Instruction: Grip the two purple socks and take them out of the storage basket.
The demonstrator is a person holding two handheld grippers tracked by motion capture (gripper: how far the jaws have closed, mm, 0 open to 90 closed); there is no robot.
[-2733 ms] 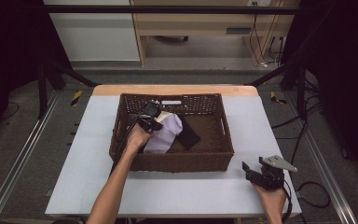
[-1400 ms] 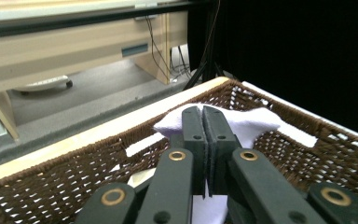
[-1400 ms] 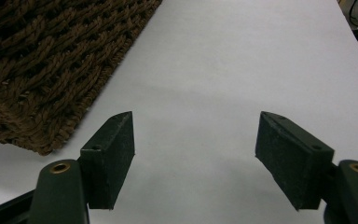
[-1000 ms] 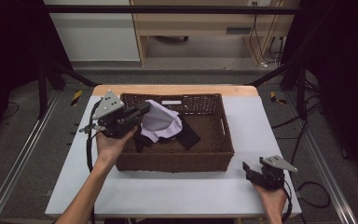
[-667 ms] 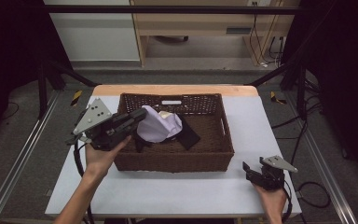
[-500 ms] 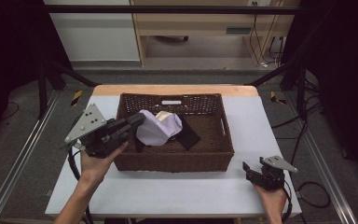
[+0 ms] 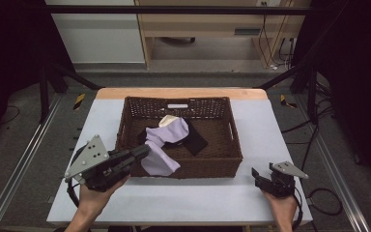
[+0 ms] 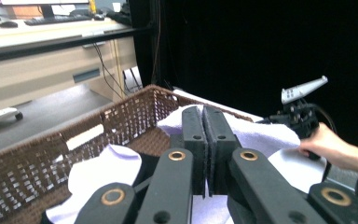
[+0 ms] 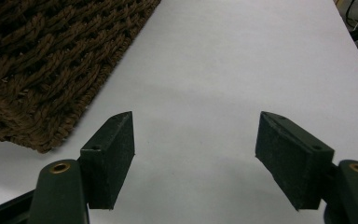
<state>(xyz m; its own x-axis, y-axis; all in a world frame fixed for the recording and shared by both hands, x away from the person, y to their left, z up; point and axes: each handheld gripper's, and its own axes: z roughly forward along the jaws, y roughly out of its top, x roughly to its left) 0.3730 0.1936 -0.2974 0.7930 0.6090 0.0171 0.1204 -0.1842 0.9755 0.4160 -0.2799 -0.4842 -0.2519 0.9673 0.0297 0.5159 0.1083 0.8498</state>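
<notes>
The left gripper, jaws pressed tight on a lavender cloth, holds it draped across the wicker basket front-left rim, long axis running toward the basket's middle (right gripper rests wide-jawed, well apart).

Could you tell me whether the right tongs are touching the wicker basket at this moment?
Apart. In the high view the right tongs sit on the table beyond the wicker basket, and the right gripper view shows bare white tabletop between the open jaws and the basket's corner.

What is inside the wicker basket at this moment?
The wicker basket holds a lavender cloth that drapes over its near rim, a cream piece and a dark item. Whatever lies beneath the cloth is covered.
</notes>
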